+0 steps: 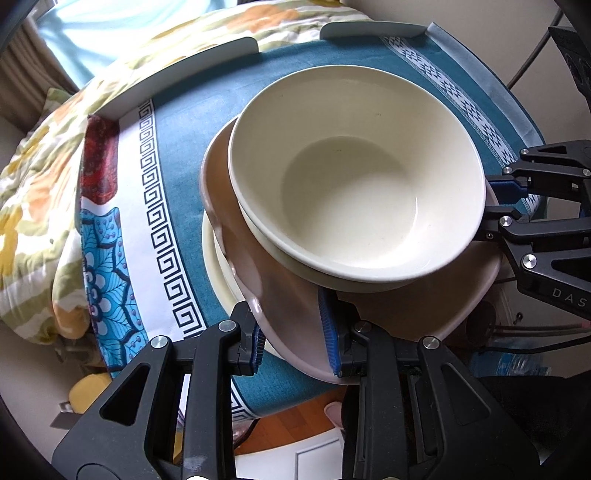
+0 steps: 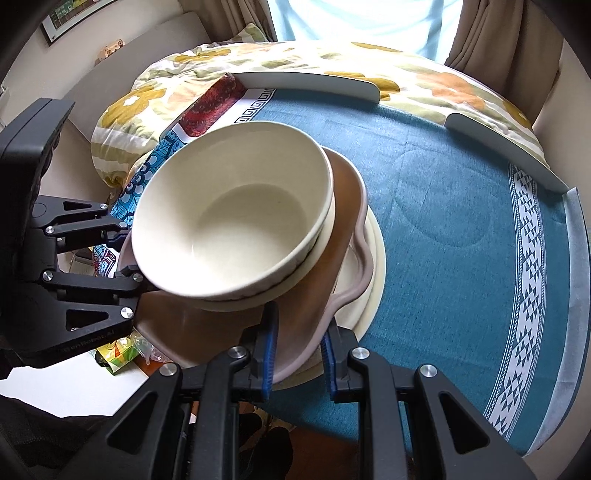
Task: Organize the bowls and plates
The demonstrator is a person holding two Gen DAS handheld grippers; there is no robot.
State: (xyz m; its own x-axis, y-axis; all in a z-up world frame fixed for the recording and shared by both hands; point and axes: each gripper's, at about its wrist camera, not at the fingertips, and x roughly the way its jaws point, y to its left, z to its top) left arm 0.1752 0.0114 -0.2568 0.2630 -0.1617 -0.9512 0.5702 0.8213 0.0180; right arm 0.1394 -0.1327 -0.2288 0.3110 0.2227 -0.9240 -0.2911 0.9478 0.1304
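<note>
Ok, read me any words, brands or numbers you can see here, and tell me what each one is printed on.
"DAS", cut off by the frame edge: on the black body of the right tongs, seen from the left camera.
"GenRobot.AI", small and faint, a probable reading: on the body of the left tongs, seen from the right camera.
Framed picture on the wall: too small to read.
Bowl, plates and cloth: patterns only, no text.

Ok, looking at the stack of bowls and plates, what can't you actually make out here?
- Lower bowl under the top bowl: only its rim shows in both views.
- Cream plate at the bottom: mostly covered by the brown plate; whether the brown one rests flat on it is unclear.
- Right gripper in the left wrist view: its fingertips vanish behind the bowl.
- Left gripper in the right wrist view: likewise.
- Tablecloth: near edge hidden behind the grippers.
</note>
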